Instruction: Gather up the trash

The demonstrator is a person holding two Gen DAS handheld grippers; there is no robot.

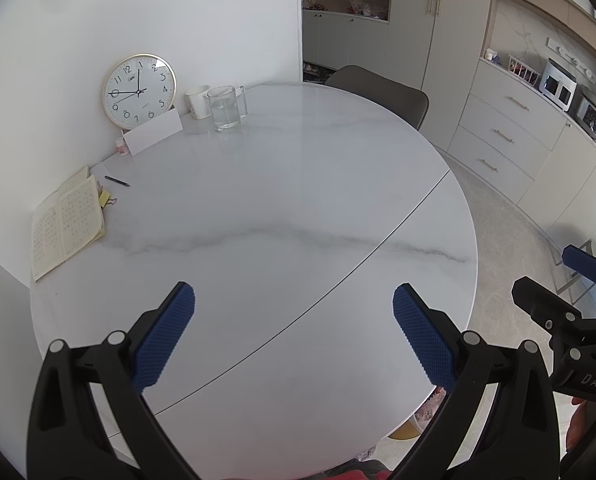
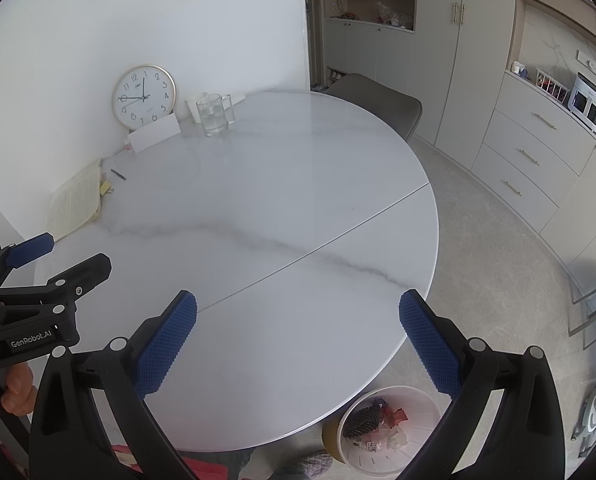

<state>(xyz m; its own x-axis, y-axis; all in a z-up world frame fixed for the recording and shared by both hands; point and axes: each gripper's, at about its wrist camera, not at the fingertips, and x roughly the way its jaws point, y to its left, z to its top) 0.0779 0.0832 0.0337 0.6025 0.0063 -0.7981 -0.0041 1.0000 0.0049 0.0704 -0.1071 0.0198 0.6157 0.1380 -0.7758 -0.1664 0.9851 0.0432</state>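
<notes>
A white plastic bin stands on the floor just beside the counter's near right edge, partly under its rim; it holds crumpled red and white wrappers and a dark, knobbly object. At the counter's far left edge, a clear glass mug about half full of water stands just beside a white cup.

The counter is round, glossy white marble with grey veins and a thin straight seam across it. A gold-rimmed wall clock leans against the wall at the far left, a white card propped before it. Nearer along the left edge lie a black pen and an open yellowed notebook.

The left gripper and right gripper both hover over the near edge, each with blue textured fingers spread wide apart and holding nothing. A grey chair stands behind the far edge, drawers along the right wall.
</notes>
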